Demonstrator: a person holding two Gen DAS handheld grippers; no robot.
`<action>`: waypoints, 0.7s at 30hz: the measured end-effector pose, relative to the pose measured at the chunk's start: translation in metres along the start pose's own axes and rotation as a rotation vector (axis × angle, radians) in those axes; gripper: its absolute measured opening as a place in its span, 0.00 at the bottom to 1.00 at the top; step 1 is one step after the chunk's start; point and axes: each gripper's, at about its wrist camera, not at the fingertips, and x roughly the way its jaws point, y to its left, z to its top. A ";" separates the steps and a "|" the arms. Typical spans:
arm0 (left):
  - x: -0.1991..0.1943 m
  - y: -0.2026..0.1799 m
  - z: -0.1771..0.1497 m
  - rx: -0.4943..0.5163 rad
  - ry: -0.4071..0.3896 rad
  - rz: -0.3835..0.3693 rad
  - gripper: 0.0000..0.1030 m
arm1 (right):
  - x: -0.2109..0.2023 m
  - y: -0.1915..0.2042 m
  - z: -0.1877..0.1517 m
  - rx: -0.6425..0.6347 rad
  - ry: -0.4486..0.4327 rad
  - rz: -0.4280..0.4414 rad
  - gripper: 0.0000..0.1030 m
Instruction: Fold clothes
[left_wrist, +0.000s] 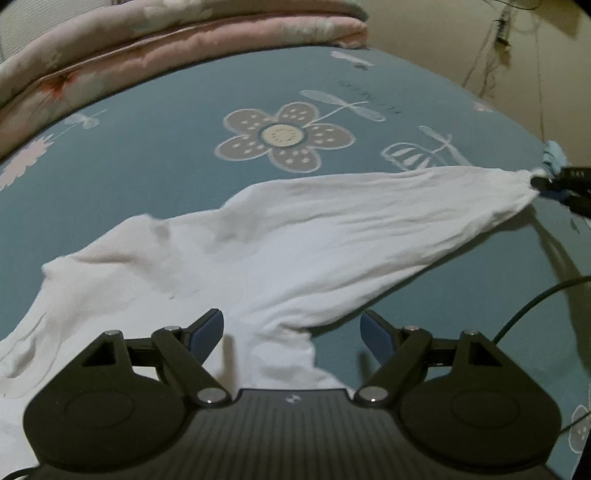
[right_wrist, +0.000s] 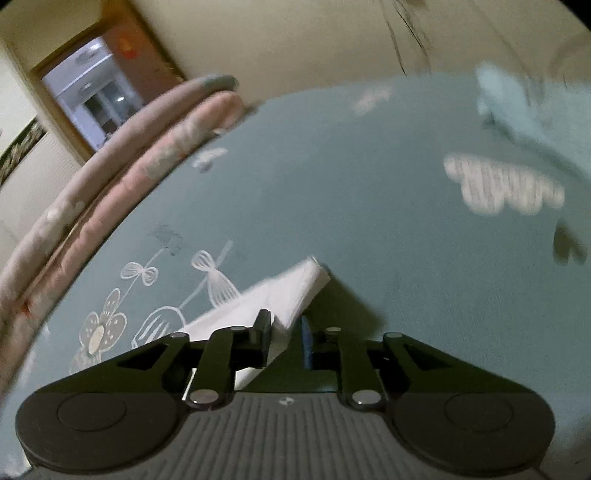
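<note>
One white garment (left_wrist: 295, 240) is lying across the teal flowered bed sheet (left_wrist: 147, 166), and its near edge is running out of sight under the left gripper (left_wrist: 291, 332). That gripper is hanging wide open above the cloth, gripping nothing. At the far right of the left wrist view, only the tips of the right gripper (left_wrist: 543, 182) are showing, and the garment's corner is bunching to a point there, stretched taut. The right wrist view is blurring badly. In it the right gripper (right_wrist: 286, 336) is standing nearly closed, pinching that white corner. Only this view is showing a doorway (right_wrist: 88, 92). Only the left view is showing a dark cable (left_wrist: 528, 306). Both are catching one folded pink quilt (left_wrist: 184, 40) and one small light-blue cloth (left_wrist: 554, 157), too soft to identify.
</note>
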 end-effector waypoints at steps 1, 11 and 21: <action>0.003 -0.004 0.001 0.013 0.000 -0.009 0.79 | -0.005 0.008 0.000 -0.041 -0.019 -0.005 0.23; 0.027 -0.037 0.009 0.096 0.038 -0.054 0.79 | -0.018 -0.006 0.013 -0.010 -0.165 -0.214 0.36; 0.016 -0.036 0.024 0.110 0.010 -0.130 0.80 | 0.007 0.033 -0.002 -0.123 -0.020 0.041 0.47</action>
